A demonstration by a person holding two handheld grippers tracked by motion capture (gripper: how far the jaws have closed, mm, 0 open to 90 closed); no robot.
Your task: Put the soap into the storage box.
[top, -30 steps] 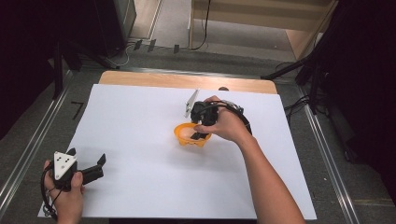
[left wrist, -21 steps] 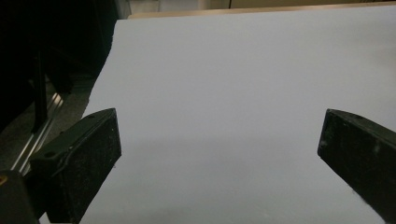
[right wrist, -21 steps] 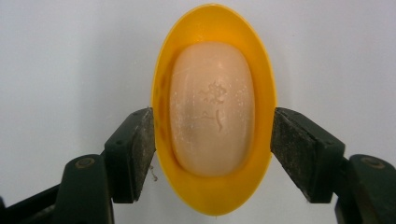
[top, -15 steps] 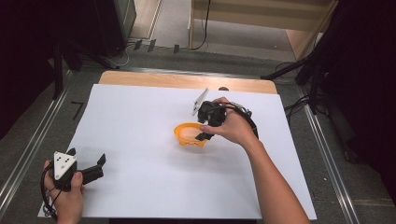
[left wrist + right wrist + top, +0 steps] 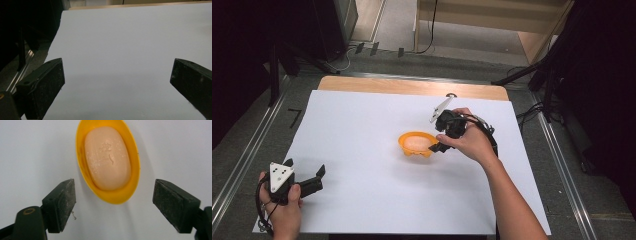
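right gripper view: right claw [image 5: 113, 206] just opening, soap [image 5: 107, 157] in yellow dish [image 5: 133, 170] unobstructed (left claw [image 5: 117, 82] open).

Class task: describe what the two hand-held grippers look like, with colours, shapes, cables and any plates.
Both are black. The left hand-held gripper carries a grey three-cornered plate with dark dots, and a black cable loops by the wrist. The right hand-held gripper has a similar plate and black cables. Jaws are blocky black pads. Forearms are unsleeved.

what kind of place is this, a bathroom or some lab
Likely a lab or recording bench, not a bathroom: a white sheet covers a wooden table, metal rails line its sides, and cables run over the bare floor behind.
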